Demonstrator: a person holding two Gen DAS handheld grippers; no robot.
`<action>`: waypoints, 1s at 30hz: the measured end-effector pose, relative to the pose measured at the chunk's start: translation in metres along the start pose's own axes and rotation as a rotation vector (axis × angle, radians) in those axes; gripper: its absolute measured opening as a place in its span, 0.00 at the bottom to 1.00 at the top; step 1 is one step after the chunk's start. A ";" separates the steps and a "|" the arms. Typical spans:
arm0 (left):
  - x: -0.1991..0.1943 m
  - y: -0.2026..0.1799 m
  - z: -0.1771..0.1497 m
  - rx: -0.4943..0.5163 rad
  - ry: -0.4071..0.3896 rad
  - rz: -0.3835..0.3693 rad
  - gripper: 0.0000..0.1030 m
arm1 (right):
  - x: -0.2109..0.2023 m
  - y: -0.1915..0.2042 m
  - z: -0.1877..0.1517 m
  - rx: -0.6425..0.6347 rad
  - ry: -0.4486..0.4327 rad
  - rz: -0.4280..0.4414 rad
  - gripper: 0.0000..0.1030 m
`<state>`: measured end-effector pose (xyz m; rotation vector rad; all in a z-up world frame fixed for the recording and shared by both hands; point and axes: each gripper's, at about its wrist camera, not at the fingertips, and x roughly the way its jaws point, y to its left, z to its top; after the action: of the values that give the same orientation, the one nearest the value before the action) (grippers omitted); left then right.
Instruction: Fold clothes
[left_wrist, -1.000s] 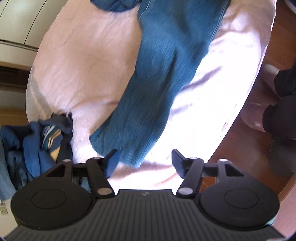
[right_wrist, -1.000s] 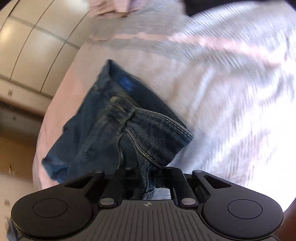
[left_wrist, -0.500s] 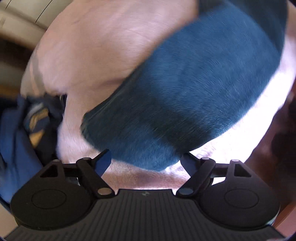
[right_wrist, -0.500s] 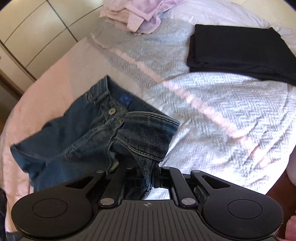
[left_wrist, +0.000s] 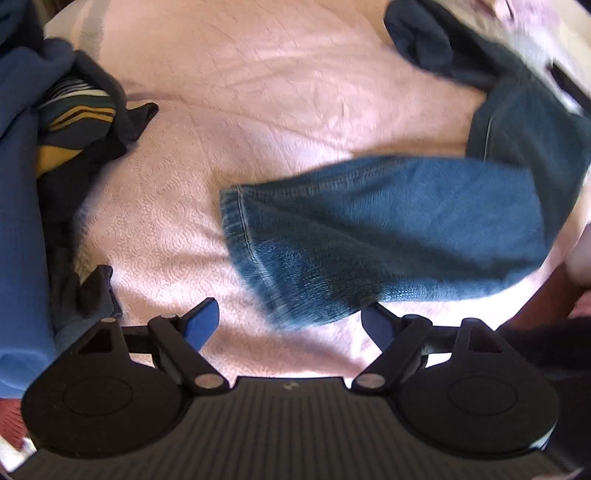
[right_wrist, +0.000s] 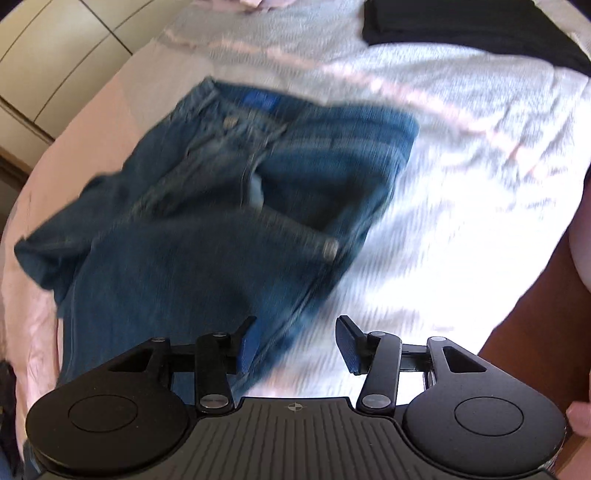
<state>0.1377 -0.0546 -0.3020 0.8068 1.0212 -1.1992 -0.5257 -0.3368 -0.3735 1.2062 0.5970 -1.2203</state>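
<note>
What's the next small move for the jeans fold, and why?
Probably bring the left hand-held gripper down onto the leg hem and close on it. Its jaws have just been opening, with nothing between them, and the hem lies flat on the pink bedspread just ahead. The right hand-held gripper has just been opening too; the jeans lie loose at the waist.

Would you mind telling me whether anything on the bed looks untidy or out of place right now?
Yes. The jeans lie crumpled rather than flat, with the fly gaping and one leg skewed sideways across the pink bedspread. A loose heap of dark clothes sits unfolded at the bed's edge. The black garment looks neatly folded.
</note>
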 end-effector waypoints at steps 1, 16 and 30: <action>0.000 -0.003 0.000 0.013 -0.011 0.033 0.82 | 0.001 0.002 -0.004 0.001 0.006 0.005 0.48; 0.036 -0.129 -0.047 0.795 0.012 0.523 0.09 | 0.037 0.011 -0.011 0.132 0.018 0.054 0.48; 0.021 -0.137 -0.090 0.588 0.264 0.523 0.04 | 0.023 -0.027 0.016 0.193 -0.060 0.050 0.48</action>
<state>-0.0134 -0.0072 -0.3507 1.6166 0.5913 -0.9478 -0.5470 -0.3576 -0.3981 1.3328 0.4093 -1.2897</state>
